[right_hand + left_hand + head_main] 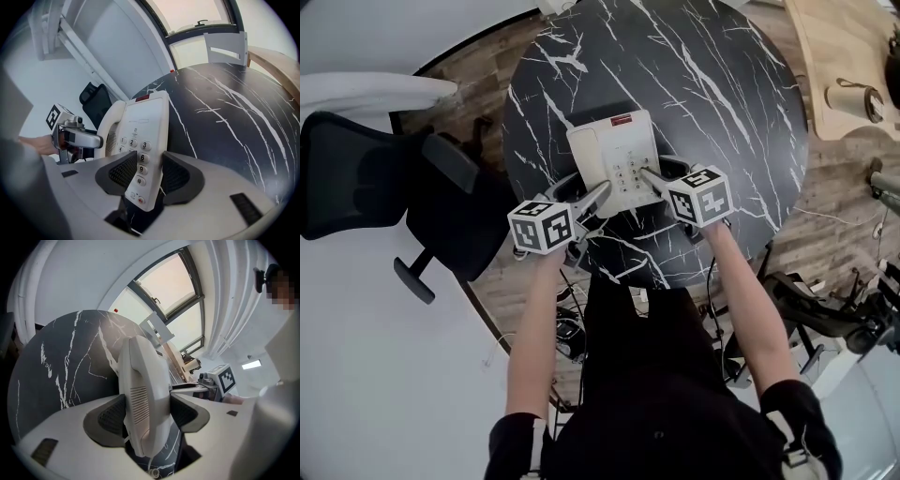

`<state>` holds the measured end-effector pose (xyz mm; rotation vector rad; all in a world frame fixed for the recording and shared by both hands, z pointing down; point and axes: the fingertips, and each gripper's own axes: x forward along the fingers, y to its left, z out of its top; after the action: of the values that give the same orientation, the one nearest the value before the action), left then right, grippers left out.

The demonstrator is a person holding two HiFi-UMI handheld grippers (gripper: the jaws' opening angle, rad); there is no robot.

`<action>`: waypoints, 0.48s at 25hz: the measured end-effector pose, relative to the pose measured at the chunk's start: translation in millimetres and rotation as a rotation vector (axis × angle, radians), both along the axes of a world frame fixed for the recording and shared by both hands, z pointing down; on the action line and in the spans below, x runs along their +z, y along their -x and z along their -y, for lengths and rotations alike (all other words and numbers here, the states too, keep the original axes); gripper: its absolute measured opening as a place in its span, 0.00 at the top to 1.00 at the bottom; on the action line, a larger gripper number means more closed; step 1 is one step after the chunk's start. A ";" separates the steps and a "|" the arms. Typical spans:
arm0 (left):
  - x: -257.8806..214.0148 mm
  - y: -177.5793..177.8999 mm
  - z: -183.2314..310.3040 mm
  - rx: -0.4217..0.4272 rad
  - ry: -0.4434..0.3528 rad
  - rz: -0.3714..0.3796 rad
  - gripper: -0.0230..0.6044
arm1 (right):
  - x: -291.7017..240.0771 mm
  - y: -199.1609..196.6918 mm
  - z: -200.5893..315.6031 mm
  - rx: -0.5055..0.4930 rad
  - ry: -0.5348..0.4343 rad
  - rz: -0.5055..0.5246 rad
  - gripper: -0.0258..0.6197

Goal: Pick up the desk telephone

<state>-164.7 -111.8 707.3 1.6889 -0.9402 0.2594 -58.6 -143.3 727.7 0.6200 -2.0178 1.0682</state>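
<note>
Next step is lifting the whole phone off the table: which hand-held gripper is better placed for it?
Right, probably. The right hand-held gripper clamps the telephone base at its keypad edge; the left hand-held gripper holds only the handset, which could lift off alone.

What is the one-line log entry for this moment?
left gripper: shut on desk telephone, handset side | right gripper: shut on keypad side | lift: unclear

Left gripper [598, 199], right gripper [649, 180], fingers [591, 197] clamped (both), forearms [534, 319] outstretched
</note>
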 end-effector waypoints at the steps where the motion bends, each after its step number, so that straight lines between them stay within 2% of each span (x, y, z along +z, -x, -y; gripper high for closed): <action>1: -0.8 -1.4 -1.0 0.009 0.000 0.008 0.47 | -0.8 -1.3 -1.3 -0.001 -0.001 -0.004 0.67; 5: -7.0 -8.0 -4.4 0.044 -0.012 0.041 0.47 | -5.4 -7.2 -5.9 0.009 0.000 -0.011 0.68; 12: -38.8 -18.9 8.1 0.050 -0.076 0.066 0.48 | -35.5 -19.3 3.6 0.061 -0.042 0.014 0.68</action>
<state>-145.8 -119.9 668.5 1.7845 -0.9684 0.3181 -39.3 -146.9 692.2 0.7022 -2.0492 1.0709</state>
